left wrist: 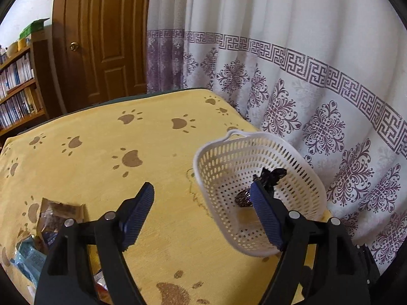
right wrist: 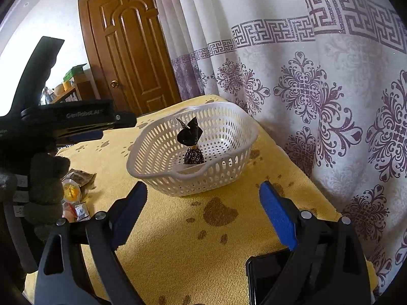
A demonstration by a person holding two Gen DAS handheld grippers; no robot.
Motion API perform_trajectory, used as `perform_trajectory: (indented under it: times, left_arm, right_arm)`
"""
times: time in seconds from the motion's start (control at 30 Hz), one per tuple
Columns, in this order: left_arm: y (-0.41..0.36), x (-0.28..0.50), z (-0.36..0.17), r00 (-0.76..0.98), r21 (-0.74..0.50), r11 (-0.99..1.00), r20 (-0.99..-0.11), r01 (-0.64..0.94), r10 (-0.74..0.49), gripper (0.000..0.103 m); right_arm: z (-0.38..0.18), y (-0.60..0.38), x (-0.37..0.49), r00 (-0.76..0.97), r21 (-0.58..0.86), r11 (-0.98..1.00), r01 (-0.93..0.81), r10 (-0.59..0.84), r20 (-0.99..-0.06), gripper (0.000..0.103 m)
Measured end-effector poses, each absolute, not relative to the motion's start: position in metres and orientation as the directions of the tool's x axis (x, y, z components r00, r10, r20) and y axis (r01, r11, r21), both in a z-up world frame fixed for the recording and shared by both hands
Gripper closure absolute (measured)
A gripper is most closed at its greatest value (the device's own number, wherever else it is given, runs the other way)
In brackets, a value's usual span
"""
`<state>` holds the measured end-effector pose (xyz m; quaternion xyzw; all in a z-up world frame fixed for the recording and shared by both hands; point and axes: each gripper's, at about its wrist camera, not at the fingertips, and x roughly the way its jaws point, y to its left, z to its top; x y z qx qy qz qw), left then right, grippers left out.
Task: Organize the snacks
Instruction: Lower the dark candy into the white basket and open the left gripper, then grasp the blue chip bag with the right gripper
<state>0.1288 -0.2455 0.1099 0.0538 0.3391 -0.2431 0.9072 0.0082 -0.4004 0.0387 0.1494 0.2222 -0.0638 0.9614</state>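
One dark wrapped sweet (right wrist: pixel 190 142) stands upright in the white basket (right wrist: pixel 229 178) on the yellow-covered bench (right wrist: pixel 178 241), and it could tip over or the light basket could slide if the left tool (left wrist: pixel 203 213), whose right finger reaches over the rim beside it, knocks either. Both tools gape wide and empty, the right tool (right wrist: pixel 203 213) short of the basket. More snacks (right wrist: pixel 76 190) lie well apart at the bench's left.

Yellow cloth (right wrist: pixel 178 241) with brown paw prints, white basket (right wrist: pixel 162 178), blackish candy wrapper (right wrist: pixel 189 137), maybe dotted lower down.
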Motion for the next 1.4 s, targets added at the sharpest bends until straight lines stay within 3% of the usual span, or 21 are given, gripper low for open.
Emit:
perform_trajectory:
  times: [0.6,1.4]
  left_arm:
    - [-0.199,0.112,0.118,0.712,-0.033,0.922,-0.625,0.387,-0.321,0.021]
    - [-0.037,0.098,0.131,0.789,-0.083,0.996,-0.61,0.035,-0.079,0.018]
  right_arm:
    - [0.038,-0.397,0.009,0.886,0.25,0.951,0.184,-0.051,-0.46,0.012]
    - [0.047,-0.365,0.012,0.877,0.252,0.964,0.086,0.047,-0.478,0.012]
